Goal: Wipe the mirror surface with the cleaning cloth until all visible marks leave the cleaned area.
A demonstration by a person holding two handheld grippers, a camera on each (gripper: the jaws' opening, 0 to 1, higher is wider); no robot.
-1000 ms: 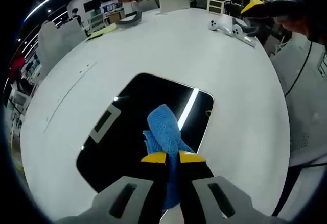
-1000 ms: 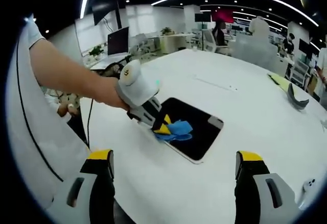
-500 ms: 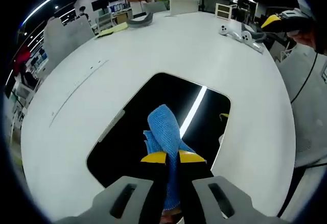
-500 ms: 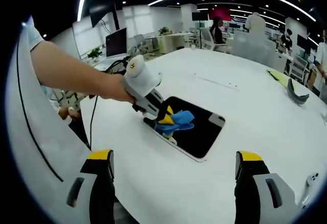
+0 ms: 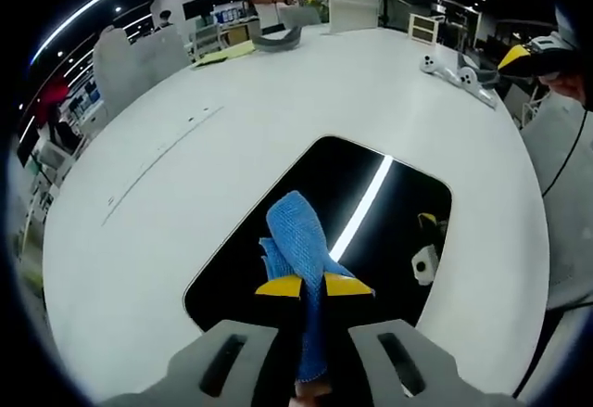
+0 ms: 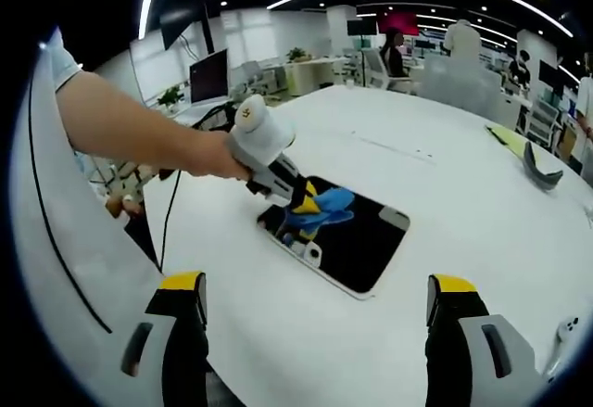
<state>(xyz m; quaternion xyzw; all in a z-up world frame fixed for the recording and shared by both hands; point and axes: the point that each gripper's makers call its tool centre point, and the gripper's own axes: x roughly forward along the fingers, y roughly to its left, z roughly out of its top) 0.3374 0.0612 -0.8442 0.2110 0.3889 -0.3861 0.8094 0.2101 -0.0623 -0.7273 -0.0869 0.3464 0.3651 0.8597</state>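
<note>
While my left gripper [image 5: 312, 286] clamps the blue mesh cleaning cloth [image 5: 295, 237] above the dark rectangular mirror [image 5: 389, 212], my right gripper [image 6: 315, 300] gapes wide.

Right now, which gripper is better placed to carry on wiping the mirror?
The left gripper. Its jaws are shut on the blue cloth directly over the mirror. The right gripper is open and empty, back from the mirror over the white table.
</note>
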